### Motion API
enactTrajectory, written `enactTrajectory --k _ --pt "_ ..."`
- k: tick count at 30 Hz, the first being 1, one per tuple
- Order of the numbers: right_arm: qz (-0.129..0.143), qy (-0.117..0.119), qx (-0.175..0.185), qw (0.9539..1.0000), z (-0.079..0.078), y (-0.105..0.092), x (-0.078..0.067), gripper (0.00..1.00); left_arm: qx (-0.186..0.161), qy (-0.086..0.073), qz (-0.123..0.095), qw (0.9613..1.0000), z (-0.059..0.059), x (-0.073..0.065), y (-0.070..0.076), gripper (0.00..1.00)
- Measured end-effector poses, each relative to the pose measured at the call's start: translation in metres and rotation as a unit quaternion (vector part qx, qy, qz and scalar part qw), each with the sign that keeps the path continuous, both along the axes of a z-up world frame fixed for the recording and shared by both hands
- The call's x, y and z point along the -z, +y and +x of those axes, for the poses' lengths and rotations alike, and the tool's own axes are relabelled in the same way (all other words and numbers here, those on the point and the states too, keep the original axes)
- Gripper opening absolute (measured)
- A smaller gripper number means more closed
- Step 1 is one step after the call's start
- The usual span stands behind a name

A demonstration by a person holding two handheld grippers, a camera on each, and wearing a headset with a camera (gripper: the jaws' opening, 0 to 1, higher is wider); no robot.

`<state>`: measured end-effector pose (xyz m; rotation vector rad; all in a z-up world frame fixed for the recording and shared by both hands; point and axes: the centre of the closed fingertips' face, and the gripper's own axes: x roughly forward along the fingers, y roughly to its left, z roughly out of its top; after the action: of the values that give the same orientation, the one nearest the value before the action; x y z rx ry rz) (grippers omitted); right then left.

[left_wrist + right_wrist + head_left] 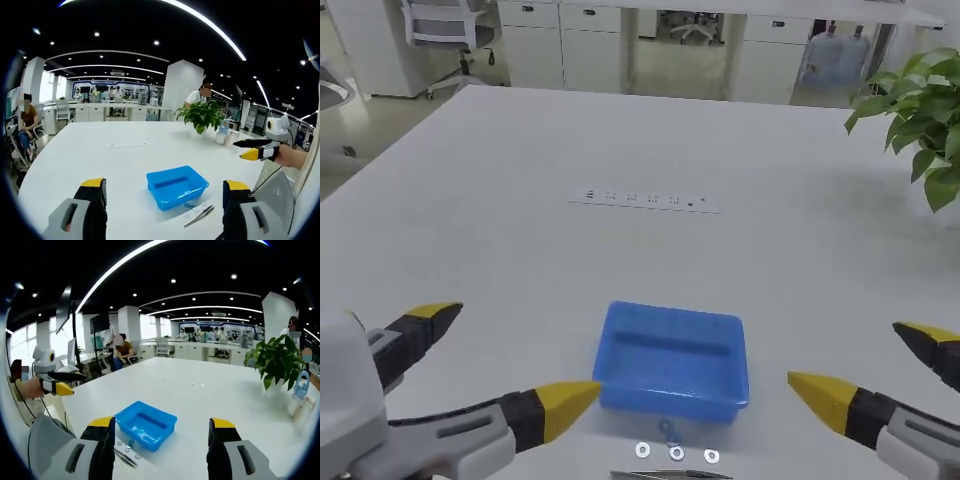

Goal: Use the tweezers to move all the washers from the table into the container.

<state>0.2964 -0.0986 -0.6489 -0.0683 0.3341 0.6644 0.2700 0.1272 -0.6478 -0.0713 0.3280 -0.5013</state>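
Note:
A blue container [670, 360] stands near the table's front edge. Just in front of it lie three silver washers [677, 453] in a row, and a bluish one [668, 432] close to the container wall. The metal tweezers [670, 475] lie on the table in front of the washers. My left gripper [510, 355] hovers open and empty left of the container, and my right gripper [860, 358] hovers open and empty to its right. The left gripper view has the container [176, 186], washers [195, 207] and tweezers [200, 216]. The right gripper view has the container [146, 424], washers [127, 446] and tweezers [125, 457].
A flush socket strip [645, 199] sits mid-table behind the container. A potted plant [920, 120] stands at the table's right edge, with bottles [300, 390] beside it. Office chairs [450, 30] and cabinets stand beyond the far edge. People sit at desks further off.

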Motion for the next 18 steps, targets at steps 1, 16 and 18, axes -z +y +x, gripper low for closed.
enactTrajectory --k 1,16,18 --pt "-0.003 0.000 -0.004 1.0000 0.000 0.002 0.001 0.74 0.003 0.002 -0.001 1.0000 0.001 0.001 -0.001 0.99" --pt "-0.063 0.045 -0.100 0.9920 -0.012 0.037 0.049 0.52 0.123 0.059 0.074 0.9880 -0.004 0.052 -0.036 0.77" --pt "-0.076 0.058 -0.122 0.9880 -0.014 0.043 0.060 0.45 0.149 0.068 0.093 0.9820 -0.007 0.062 -0.044 0.69"
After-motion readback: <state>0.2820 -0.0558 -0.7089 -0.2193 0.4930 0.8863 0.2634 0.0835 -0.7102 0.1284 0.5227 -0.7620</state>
